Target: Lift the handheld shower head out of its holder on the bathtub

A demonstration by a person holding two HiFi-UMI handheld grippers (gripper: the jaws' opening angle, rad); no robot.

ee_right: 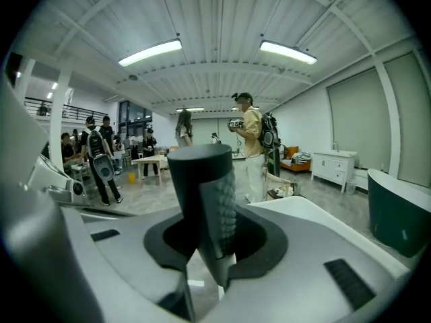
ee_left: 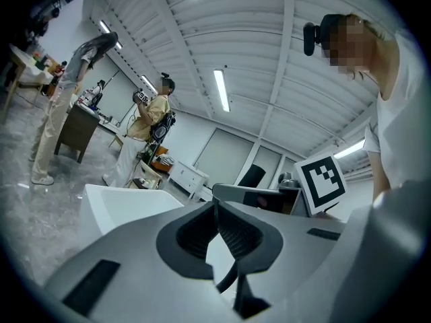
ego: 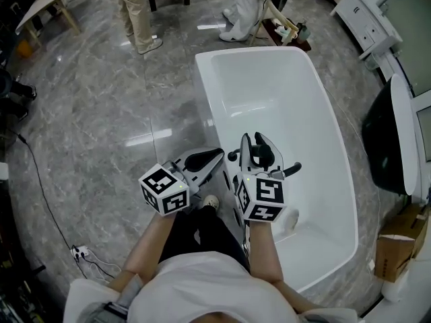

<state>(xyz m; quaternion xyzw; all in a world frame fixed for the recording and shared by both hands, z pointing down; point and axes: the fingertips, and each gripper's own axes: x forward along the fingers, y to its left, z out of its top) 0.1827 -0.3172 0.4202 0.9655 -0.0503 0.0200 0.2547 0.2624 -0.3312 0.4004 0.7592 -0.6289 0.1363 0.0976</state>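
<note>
The dark handheld shower head [ego: 262, 156] is a black cylinder with a ribbed side, standing upright between the jaws in the right gripper view [ee_right: 200, 173]. My right gripper [ego: 258, 145] is shut on it [ee_right: 207, 204], over the near end of the white bathtub [ego: 316, 113]. A thin dark part [ego: 291, 171] sticks out to the right below the gripper. The holder itself is hidden under the grippers. My left gripper [ego: 214, 155] hangs just left of the tub's rim, its pads meeting at the tips with nothing between them [ee_left: 217, 210].
The tub [ee_left: 114, 204] stands on a grey marble floor. People [ego: 135, 12] stand beyond its far end. A white cabinet [ego: 360, 15] is at the back right, a dark tub-like object [ego: 387, 143] and a cardboard box [ego: 394, 254] at the right. A cable [ego: 47, 194] runs along the floor at left.
</note>
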